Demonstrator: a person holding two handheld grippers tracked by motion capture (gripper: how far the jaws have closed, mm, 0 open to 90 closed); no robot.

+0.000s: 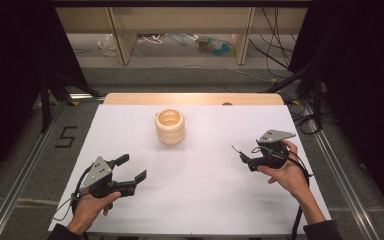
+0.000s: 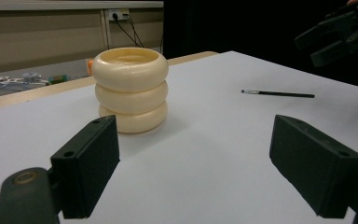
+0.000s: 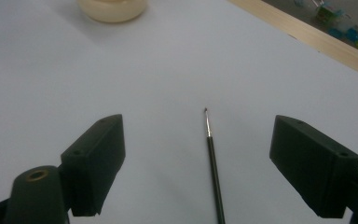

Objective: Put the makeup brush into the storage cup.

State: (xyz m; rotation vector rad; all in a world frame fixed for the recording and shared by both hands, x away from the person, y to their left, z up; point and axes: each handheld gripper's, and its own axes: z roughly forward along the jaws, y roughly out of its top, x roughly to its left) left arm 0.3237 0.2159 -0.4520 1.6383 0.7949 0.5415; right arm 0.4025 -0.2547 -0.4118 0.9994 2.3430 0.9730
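While both hands rest low in the high view, the left gripper [image 1: 134, 169] sits at the lower left of the frame with its jaws spread wide and nothing between them, and the right gripper [image 1: 243, 157] sits at mid right, tilted toward a thin black paintbrush [image 1: 236, 150] that lies on the white table [image 1: 195, 200] just off its tips. A cream ringed pot [image 1: 170, 127] stands upright in the upper middle, well apart from both grippers, likely the holder the brush belongs in.

From the left gripper view, the pot [image 2: 131, 88] stands at upper left, beyond the gap of the wide-open, empty jaws, as though that hand is lined up to steady it. The paintbrush [image 2: 278, 94] lies flat at mid right, with the right gripper [image 2: 340, 37] hanging above it in the upper right corner.

Seen in the right gripper view, the paintbrush [image 3: 214, 170] runs from the bottom edge up the middle, bristles away, lying between the fully parted jaws but untouched; I judge this a pre-grasp alignment. The pot [image 3: 112, 9] shows at the top left.
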